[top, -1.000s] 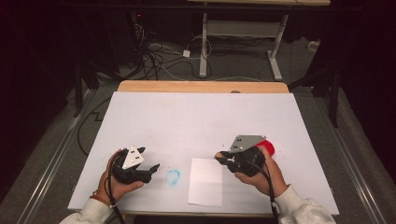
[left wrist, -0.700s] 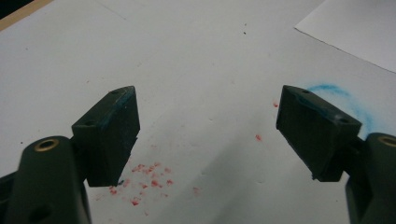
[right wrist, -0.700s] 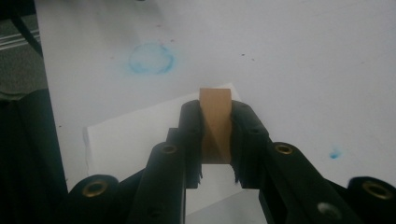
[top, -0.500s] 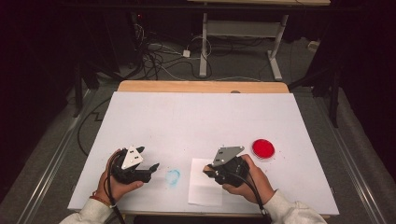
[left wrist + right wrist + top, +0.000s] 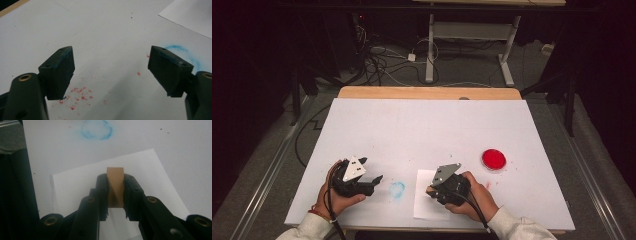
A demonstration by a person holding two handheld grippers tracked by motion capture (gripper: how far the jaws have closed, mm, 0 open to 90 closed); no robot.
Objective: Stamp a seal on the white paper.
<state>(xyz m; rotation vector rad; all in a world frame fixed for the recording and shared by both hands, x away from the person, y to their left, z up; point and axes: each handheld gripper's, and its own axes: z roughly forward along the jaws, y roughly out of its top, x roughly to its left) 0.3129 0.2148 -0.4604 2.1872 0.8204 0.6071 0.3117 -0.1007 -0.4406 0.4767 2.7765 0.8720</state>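
My right gripper (image 5: 115,180) is shut on a small tan block (image 5: 115,185) and holds it just above a white paper sheet (image 5: 150,177). In the high view this gripper (image 5: 432,191) sits over the sheet (image 5: 428,206) near the table's front edge. A red round pad (image 5: 494,159) lies to its right, apart from it. My left gripper (image 5: 111,67) is open with nothing between its jaws, low over the white tabletop. It rests at the front left (image 5: 373,181), just left of a blue ring smudge (image 5: 397,189).
The white board (image 5: 427,130) covers the table, with a wooden strip (image 5: 427,93) at its far edge. Red flecks (image 5: 77,96) dot the surface under the left gripper. Cables and a desk frame (image 5: 467,45) stand on the floor beyond.
My right gripper has moved left from the red pad to above the paper sheet, uncovering the pad. The left gripper has stayed put.
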